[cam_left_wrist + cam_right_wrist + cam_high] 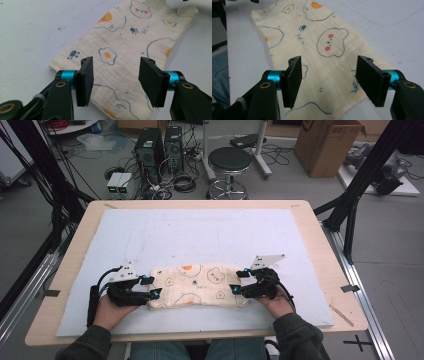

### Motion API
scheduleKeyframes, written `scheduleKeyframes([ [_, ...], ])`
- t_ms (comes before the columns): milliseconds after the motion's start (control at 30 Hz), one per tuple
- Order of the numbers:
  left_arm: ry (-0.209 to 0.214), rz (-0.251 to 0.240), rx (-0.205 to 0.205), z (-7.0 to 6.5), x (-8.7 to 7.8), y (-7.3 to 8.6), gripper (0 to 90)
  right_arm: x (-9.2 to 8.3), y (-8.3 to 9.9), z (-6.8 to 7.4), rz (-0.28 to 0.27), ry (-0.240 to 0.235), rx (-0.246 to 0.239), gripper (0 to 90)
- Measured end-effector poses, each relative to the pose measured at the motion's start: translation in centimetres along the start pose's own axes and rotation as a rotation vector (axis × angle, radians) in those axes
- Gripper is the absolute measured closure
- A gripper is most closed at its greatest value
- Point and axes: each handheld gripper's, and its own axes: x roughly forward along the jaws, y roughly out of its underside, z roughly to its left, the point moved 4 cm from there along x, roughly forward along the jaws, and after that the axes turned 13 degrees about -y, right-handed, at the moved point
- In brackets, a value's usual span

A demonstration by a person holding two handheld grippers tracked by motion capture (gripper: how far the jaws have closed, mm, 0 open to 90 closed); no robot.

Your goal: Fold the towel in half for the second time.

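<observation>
Even bright overhead light, soft faint shadows, no glare; high view slightly soft.

Your folded cream cloth with egg and bear prints (117, 50) looks like crinkled, matt cotton gauze. It lies on a pale blue, matt foam-like sheet (200, 230) over a smooth light wooden tabletop (80, 240). Your black gripper pads (293, 80) look matt and grainy; their teal collars (66, 75) look like glossy metal.

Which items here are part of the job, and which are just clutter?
In the job:
- printed cloth, folded into a strip on the white mat
- left gripper, jaws open at one end
- right gripper, jaws open at the other end

Lying about:
- stool
- cardboard box
- two computer towers
</observation>
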Motion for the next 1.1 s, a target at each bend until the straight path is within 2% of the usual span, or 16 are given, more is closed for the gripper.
scheduleKeyframes([
  [100,-0.013,0.003,-0.019,0.4,0.0,-0.2,46.0,-0.2,-0.2,-0.4,0.007,0.013,0.015,38.8],
  [233,-0.041,0.006,-0.02,1.1,0.1,-0.9,46.5,-0.6,-0.7,-1.6,0.006,0.033,0.038,42.8],
  [367,-0.085,0.001,-0.045,1.9,0.8,-1.8,50.1,-0.9,-1.5,-3.1,-0.005,0.056,0.068,50.6],
  [433,-0.118,0.029,-0.052,2.4,1.7,-2.2,52.4,-0.9,-1.8,-3.9,-0.012,0.061,0.098,55.6],
  [500,-0.145,0.044,-0.07,2.9,2.5,-2.5,56.0,-0.9,-2.1,-4.8,-0.023,0.069,0.123,59.0],
  [600,-0.141,0.036,-0.122,3.2,3.5,-2.7,58.2,-0.6,-2.3,-5.7,-0.038,0.064,0.146,61.9],
  [667,-0.159,0.06,-0.123,3.4,4.2,-2.5,60.0,0.0,-2.1,-6.2,-0.021,0.049,0.163,62.1],
  [767,-0.176,0.118,-0.11,3.9,5.0,-1.9,60.4,0.9,-1.4,-7.0,0.046,0.055,0.176,63.8],
  [933,-0.209,0.163,-0.092,4.1,5.6,-1.4,60.4,1.5,-1.0,-7.1,0.11,0.078,0.145,73.8],
  [967,-0.211,0.167,-0.088,4.2,5.7,-1.3,60.4,1.7,-0.9,-7.1,0.127,0.096,0.134,74.8],
  [1033,-0.215,0.197,-0.066,4.2,5.9,-1.0,60.4,1.7,-0.9,-7.2,0.133,0.11,0.133,77.4],
  [1100,-0.217,0.19,-0.071,4.2,5.9,-0.9,60.5,1.7,-0.8,-7.4,0.133,0.121,0.129,78.8],
])
